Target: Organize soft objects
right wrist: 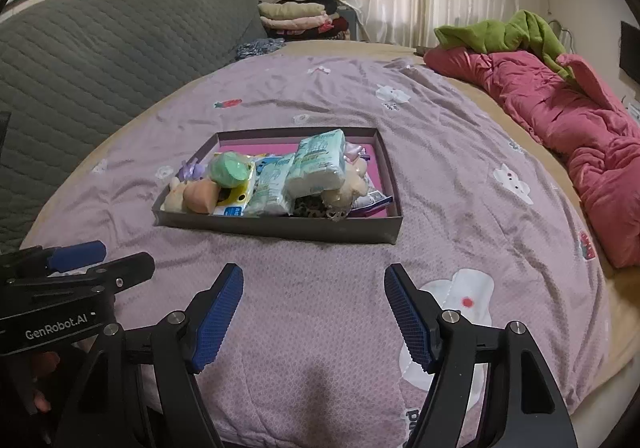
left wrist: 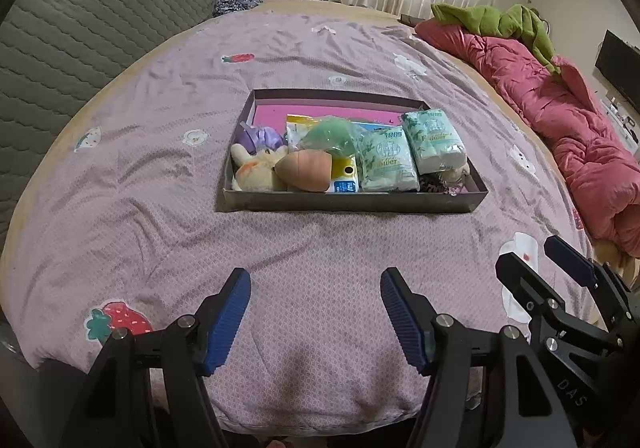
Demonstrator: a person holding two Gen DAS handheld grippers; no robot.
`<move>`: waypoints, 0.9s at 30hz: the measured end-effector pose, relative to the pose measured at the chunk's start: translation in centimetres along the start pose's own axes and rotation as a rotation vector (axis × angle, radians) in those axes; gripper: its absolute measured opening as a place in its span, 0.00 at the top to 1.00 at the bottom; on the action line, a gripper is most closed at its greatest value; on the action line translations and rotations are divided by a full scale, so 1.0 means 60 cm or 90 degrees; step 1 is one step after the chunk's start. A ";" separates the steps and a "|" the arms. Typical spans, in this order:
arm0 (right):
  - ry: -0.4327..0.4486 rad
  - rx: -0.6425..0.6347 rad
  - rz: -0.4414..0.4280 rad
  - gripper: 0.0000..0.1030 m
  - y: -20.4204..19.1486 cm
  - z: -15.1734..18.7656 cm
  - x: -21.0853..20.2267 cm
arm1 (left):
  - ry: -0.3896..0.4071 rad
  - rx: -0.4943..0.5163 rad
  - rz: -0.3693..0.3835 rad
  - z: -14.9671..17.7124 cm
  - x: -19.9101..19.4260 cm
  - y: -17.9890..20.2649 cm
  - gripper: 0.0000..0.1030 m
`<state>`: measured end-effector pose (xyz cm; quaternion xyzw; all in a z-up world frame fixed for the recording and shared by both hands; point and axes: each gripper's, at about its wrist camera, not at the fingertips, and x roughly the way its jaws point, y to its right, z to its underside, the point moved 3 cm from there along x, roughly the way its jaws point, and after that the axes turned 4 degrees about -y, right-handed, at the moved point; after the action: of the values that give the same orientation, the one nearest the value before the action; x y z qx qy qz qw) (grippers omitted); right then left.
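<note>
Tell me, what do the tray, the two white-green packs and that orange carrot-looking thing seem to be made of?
Tray: probably cardboard, matte; thin, straight, sharp-cornered walls, pink lining.
Packs: soft tissue in thin glossy plastic film, likely; the wrap shines and creases, and rolled white ends show through.
Carrot: plush fabric, stuffed; fuzzy, rounded, no shine.

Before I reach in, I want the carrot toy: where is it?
In the left wrist view the carrot toy lies in the box, near its front left, between the cream plush and the yellow pack.
</note>
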<state>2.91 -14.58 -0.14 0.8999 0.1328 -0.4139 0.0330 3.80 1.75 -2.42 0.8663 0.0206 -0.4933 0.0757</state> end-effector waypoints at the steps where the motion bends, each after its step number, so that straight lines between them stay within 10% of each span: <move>1: 0.000 0.000 -0.001 0.28 0.000 0.000 0.001 | -0.001 0.000 -0.002 0.001 0.001 0.000 0.35; 27: -0.022 0.008 -0.001 0.28 0.006 0.003 0.023 | -0.029 -0.003 -0.018 0.005 0.026 -0.011 0.35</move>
<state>3.70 -14.66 -1.32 0.8926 0.1304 -0.4305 0.0294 4.30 2.31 -3.98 0.8543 0.0321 -0.5138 0.0716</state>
